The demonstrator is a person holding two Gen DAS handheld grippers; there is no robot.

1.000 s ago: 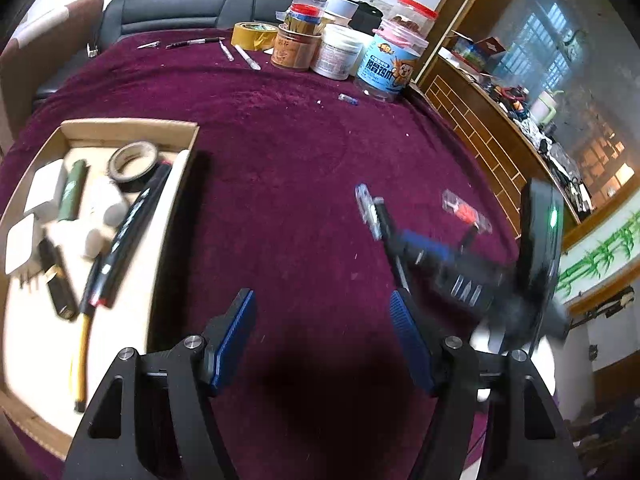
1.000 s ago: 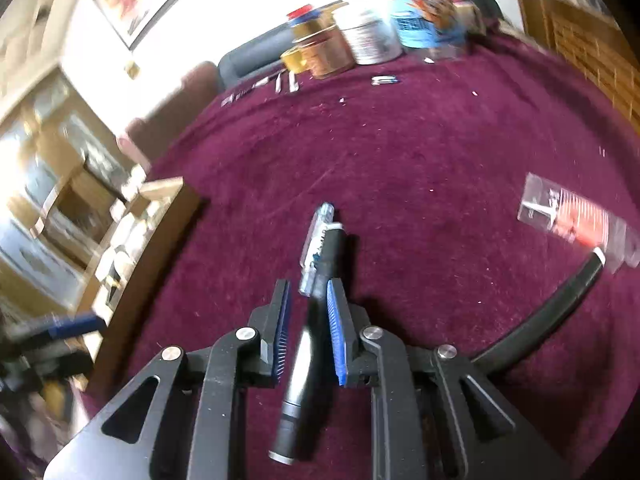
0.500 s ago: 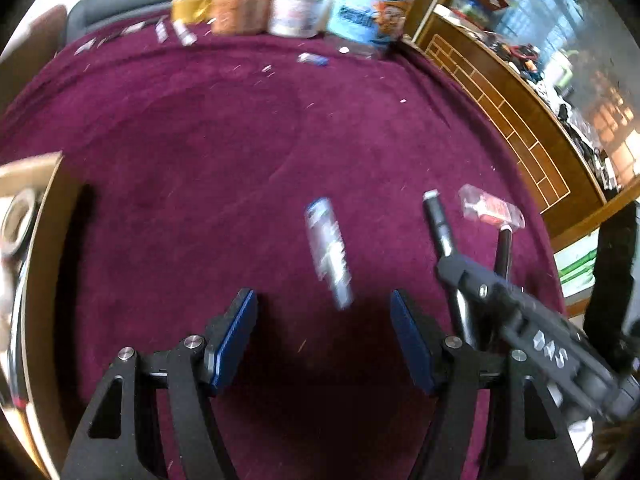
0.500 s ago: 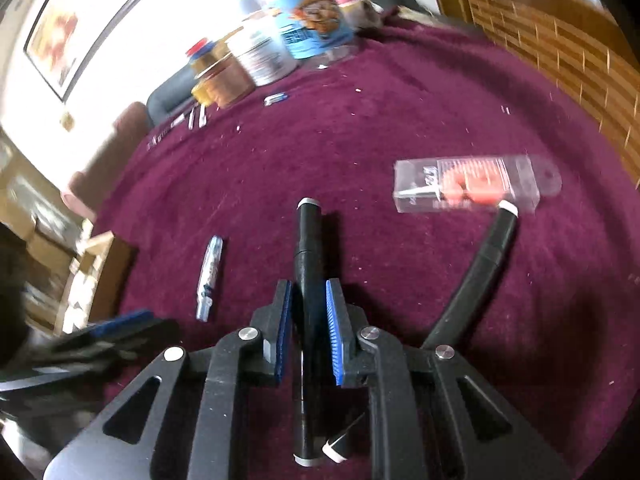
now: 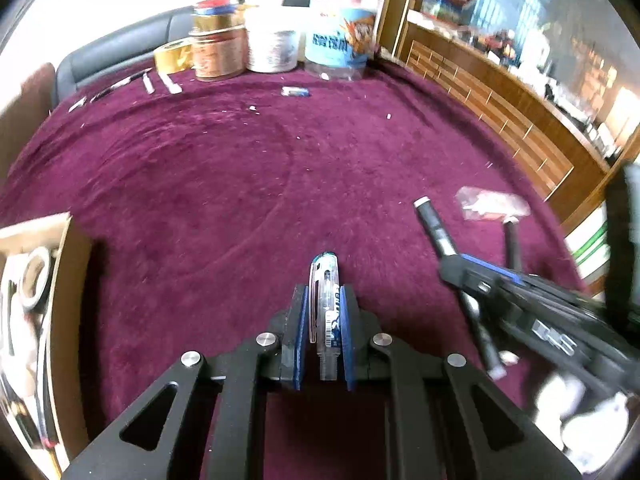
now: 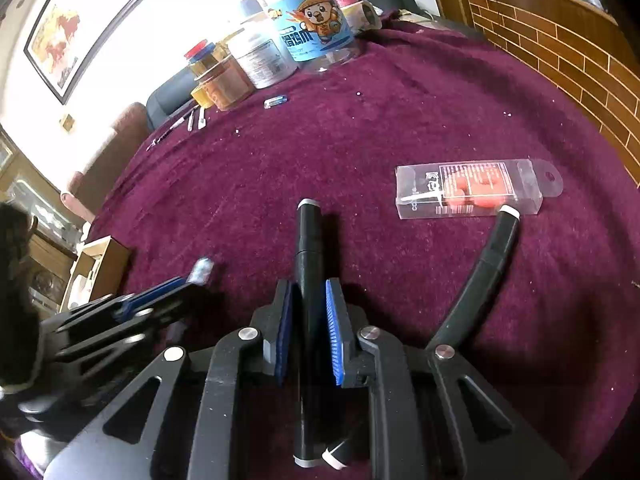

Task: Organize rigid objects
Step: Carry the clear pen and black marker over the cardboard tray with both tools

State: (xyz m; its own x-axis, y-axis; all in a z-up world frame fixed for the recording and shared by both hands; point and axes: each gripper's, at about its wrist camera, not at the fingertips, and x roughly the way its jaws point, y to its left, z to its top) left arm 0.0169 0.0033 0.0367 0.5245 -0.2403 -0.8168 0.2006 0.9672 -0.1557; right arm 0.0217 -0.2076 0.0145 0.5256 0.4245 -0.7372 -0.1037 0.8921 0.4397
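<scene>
A clear blue-printed pen (image 5: pixel 325 270) lies on the maroon cloth between the pads of my left gripper (image 5: pixel 324 289), whose jaws are closing and hug it on both sides. Its tip (image 6: pixel 203 268) pokes out of the left gripper (image 6: pixel 188 280) in the right wrist view. My right gripper (image 6: pixel 309 284) is shut on a black marker (image 6: pixel 308 232) that points away along the fingers. In the left wrist view that marker (image 5: pixel 434 224) and the right gripper (image 5: pixel 460 260) sit just to the right.
A second black marker (image 6: pixel 486 264) and a clear packet of orange pieces (image 6: pixel 472 190) lie at the right. A cardboard box (image 5: pixel 60 300) holding tape and pens stands at the left. Jars (image 5: pixel 340 48), a tape roll and small tools line the far edge.
My left gripper has moved over the clear pen and closed from wide open around it. My right gripper has carried the black marker rightwards, away from the pen.
</scene>
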